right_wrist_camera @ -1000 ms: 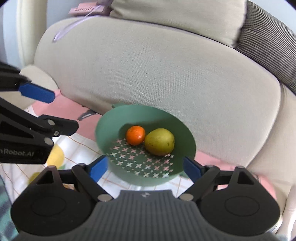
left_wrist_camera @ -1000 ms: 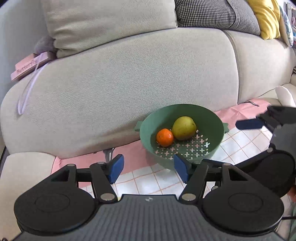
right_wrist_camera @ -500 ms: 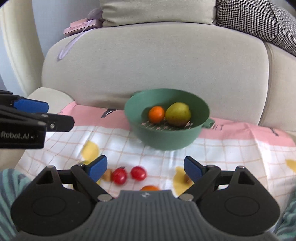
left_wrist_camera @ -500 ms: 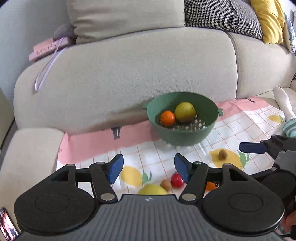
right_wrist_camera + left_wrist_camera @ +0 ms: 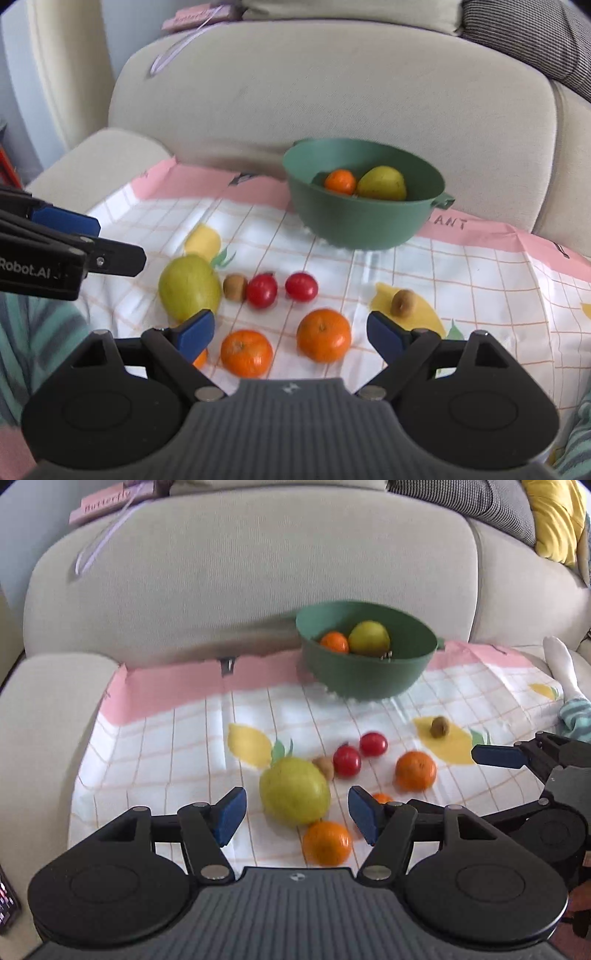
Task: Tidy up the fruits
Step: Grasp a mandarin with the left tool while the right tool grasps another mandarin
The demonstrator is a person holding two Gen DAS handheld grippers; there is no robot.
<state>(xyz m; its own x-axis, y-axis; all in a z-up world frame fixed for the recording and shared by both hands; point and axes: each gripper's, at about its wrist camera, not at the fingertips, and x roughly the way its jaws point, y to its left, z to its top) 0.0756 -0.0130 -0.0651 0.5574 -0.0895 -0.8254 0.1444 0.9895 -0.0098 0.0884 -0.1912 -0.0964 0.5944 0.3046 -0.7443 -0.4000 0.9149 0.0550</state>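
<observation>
A green colander bowl (image 5: 364,681) (image 5: 364,225) at the back of a checked cloth holds an orange (image 5: 334,641) and a pear (image 5: 369,638). Loose on the cloth lie a large green pear (image 5: 294,791) (image 5: 189,287), two red tomatoes (image 5: 373,743) (image 5: 301,286), several oranges (image 5: 415,770) (image 5: 323,334) and two small brown kiwis (image 5: 439,726) (image 5: 404,302). My left gripper (image 5: 295,814) stands open above the green pear, touching nothing. Over the oranges hovers my right gripper (image 5: 290,334), open and empty.
The cloth (image 5: 480,280) covers a beige sofa seat, with the backrest (image 5: 258,572) right behind the bowl. A pink book (image 5: 107,504) lies on top of the backrest. A striped sleeve (image 5: 40,332) and a socked foot (image 5: 561,664) border the cloth.
Both grippers pulled back from the bowl and tipped downward. The loose fruit on the cloth came into view beneath them. Neither set of jaws changed its gap.
</observation>
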